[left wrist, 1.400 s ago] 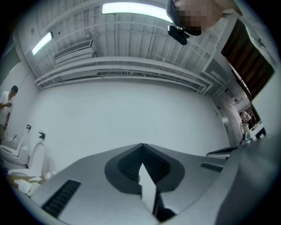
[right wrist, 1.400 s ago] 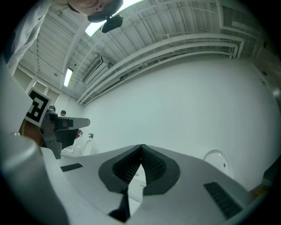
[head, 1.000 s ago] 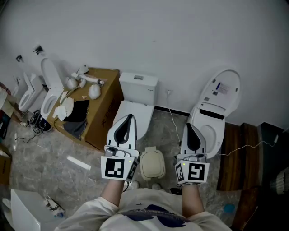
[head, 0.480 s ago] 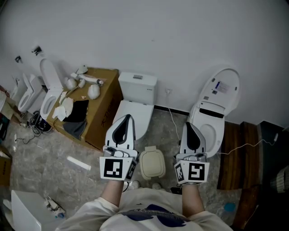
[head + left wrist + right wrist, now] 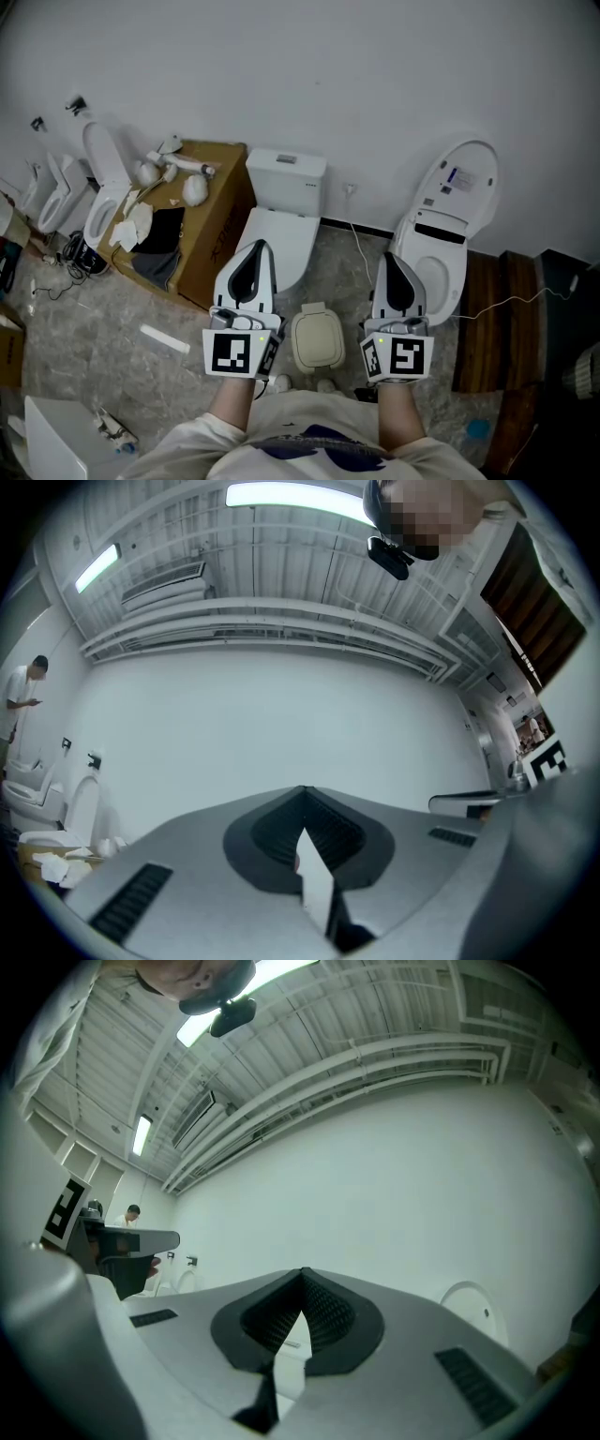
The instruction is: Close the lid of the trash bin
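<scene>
In the head view a small cream trash bin (image 5: 316, 340) stands on the floor between my two hands, its lid lying flat on top. My left gripper (image 5: 254, 247) hovers to the bin's left and my right gripper (image 5: 388, 259) to its right. Both are well above the bin and touch nothing. Each is shut with nothing between its jaws. In the left gripper view the left gripper (image 5: 303, 791) points at a bare white wall, tips together. The right gripper (image 5: 302, 1273) in its own view also faces the wall, and the bin is hidden in both gripper views.
A white toilet with its lid down (image 5: 279, 206) stands beyond the bin. Another toilet with a raised lid (image 5: 452, 214) is at the right. A cardboard box (image 5: 206, 230) with white fittings sits to the left, more toilets (image 5: 98, 183) beyond it. Dark wooden boards (image 5: 492, 323) lie at the right.
My left gripper has drifted slightly left and toward me in the head view. The right gripper and the bin have not moved.
</scene>
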`<action>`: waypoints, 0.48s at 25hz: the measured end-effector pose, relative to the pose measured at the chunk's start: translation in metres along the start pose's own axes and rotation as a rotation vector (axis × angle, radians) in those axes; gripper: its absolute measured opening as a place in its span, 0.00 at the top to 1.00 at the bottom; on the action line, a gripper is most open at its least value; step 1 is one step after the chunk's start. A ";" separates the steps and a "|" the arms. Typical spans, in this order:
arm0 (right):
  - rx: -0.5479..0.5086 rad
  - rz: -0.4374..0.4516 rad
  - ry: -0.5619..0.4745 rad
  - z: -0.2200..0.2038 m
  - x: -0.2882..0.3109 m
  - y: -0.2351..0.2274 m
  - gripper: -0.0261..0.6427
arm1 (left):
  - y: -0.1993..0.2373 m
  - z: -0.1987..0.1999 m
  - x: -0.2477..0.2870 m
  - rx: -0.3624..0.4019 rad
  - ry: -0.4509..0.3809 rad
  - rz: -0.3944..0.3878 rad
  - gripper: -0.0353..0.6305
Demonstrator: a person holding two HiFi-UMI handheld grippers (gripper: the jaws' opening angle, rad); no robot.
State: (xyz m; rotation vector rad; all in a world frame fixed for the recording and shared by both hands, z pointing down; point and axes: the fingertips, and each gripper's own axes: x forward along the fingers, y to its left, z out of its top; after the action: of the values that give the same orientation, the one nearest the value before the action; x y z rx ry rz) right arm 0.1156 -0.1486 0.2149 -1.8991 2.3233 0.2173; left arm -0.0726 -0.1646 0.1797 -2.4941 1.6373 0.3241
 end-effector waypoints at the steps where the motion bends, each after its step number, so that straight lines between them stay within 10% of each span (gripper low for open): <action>1: 0.000 0.002 0.000 0.000 0.000 0.001 0.95 | 0.000 0.000 0.000 0.000 0.000 0.000 0.95; 12: -0.015 0.006 -0.002 0.001 0.000 -0.002 0.95 | -0.002 -0.003 0.001 -0.015 0.009 -0.003 0.95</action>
State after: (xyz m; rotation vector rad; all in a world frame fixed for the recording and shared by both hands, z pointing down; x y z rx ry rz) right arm 0.1174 -0.1491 0.2139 -1.8980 2.3326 0.2374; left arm -0.0697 -0.1658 0.1826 -2.5122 1.6399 0.3258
